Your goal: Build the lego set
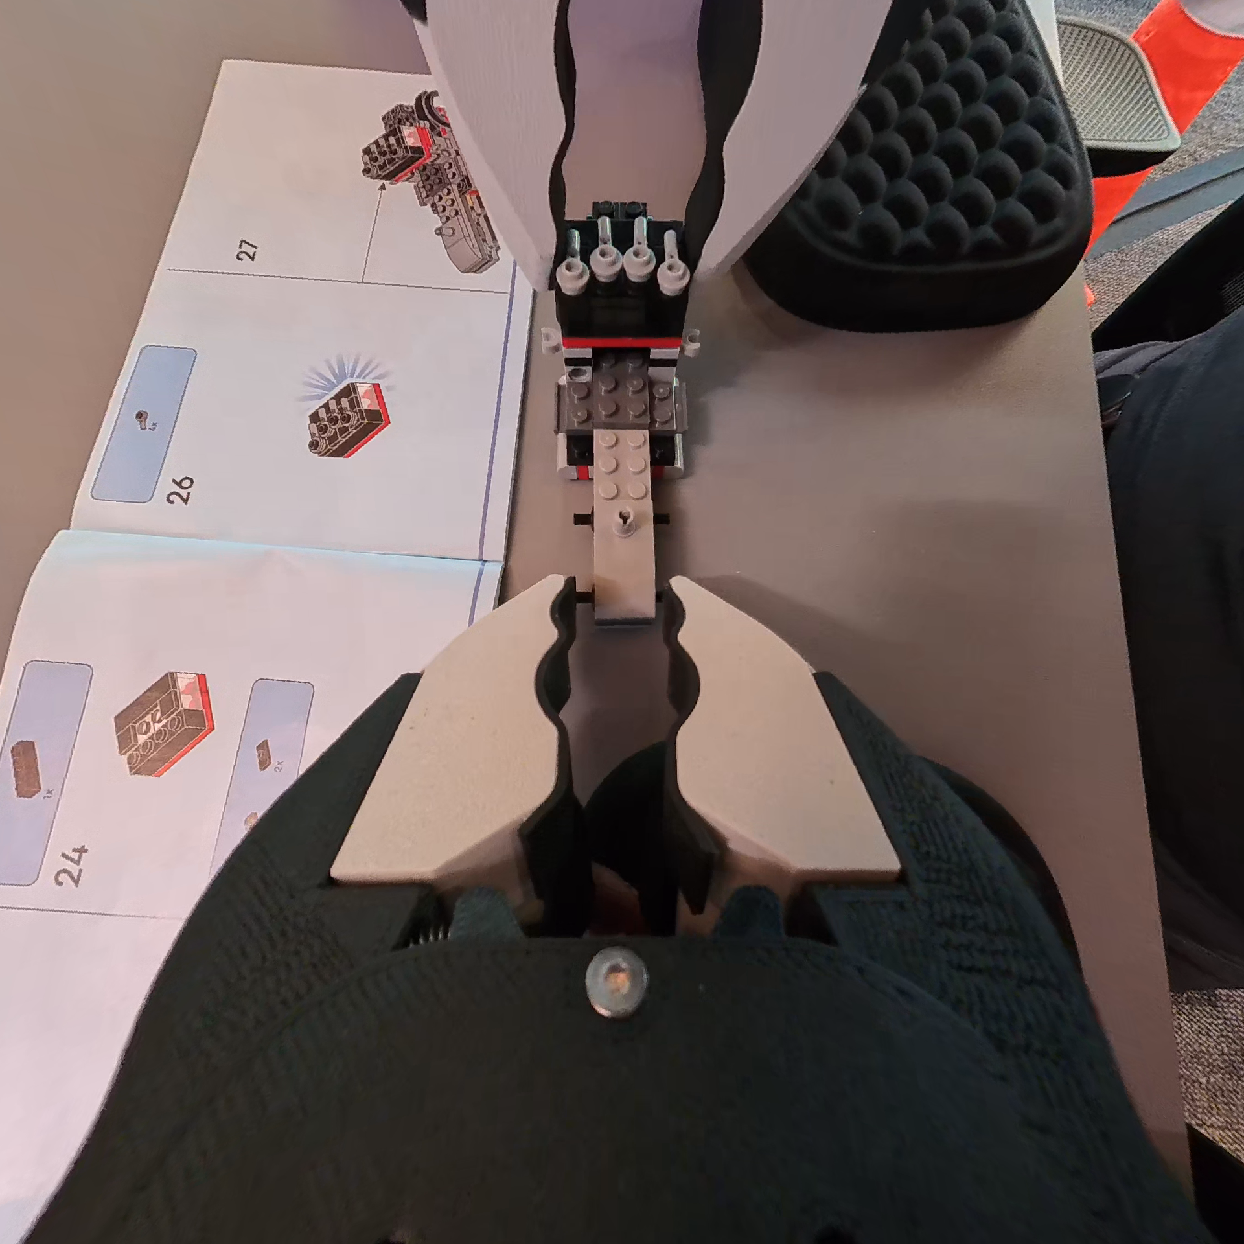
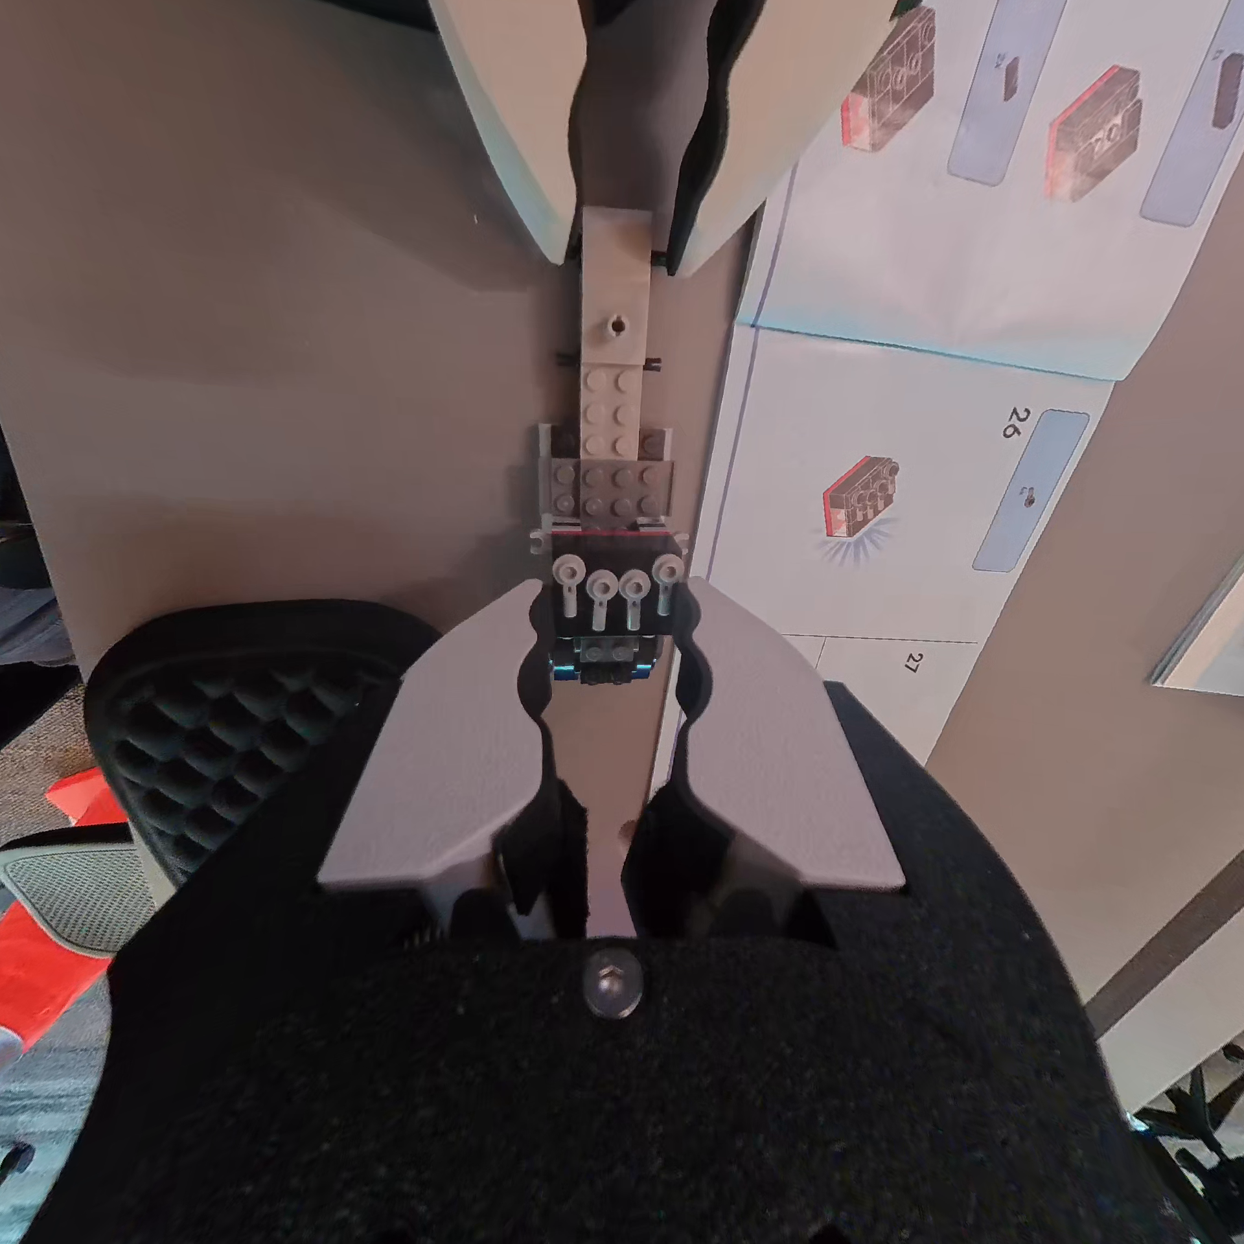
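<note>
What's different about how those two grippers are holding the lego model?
The left gripper pinches the narrow, pale grey nose of the lego model, while the right gripper clamps the wider black block with four grey pins. So the left gripper's fingers sit closer together than the right gripper's. Both have white fingers with black pads, face each other, and hold the same model over the table.

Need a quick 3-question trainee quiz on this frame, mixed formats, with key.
1. True or false: the left tool grips the model's black engine end.
2. Which side of the model, in the left wrist view, does the instruction booklet lie on? A) left B) right C) under it
3. Fill in: the black block held by the right tool carries ___ light grey pins on top.

Key: 1. False, it closes on the white nose end. 2. A. 3. Four.
</note>
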{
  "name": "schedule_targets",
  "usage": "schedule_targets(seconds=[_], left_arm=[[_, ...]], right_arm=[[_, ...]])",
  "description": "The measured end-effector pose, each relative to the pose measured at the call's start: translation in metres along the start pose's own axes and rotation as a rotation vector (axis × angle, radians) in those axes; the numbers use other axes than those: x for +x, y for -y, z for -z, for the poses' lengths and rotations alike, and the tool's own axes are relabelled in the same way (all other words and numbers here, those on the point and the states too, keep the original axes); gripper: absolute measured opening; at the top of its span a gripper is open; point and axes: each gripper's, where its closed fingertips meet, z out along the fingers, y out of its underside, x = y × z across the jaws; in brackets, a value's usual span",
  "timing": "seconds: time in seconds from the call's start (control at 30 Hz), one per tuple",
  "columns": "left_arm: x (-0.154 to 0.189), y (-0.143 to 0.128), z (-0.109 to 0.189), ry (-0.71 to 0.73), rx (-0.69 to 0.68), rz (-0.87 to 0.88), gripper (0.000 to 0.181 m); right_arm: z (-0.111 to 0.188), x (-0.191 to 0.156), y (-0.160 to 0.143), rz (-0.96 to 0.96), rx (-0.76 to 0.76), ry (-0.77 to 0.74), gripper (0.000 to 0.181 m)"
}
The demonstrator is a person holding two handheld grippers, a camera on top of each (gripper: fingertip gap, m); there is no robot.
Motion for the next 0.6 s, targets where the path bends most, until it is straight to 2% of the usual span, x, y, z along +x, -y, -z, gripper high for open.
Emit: schedule_targets(seconds=[0.3, 0.6], left_arm=[[0.0, -0.0002, -0.0001, -0.001, 0.0, 0.001, 0.023], [0.0, -0.0003, -0.0004, -0.002, -0.002, 0.004, 0.023]], right_arm=[[-0.0015, -0.0001, -0.0004, -0.015, -0.047, 0.031, 0.035], [-0.0028, 0.0001, -0.0002, -0.04, -0.064, -0.019, 0.035]])
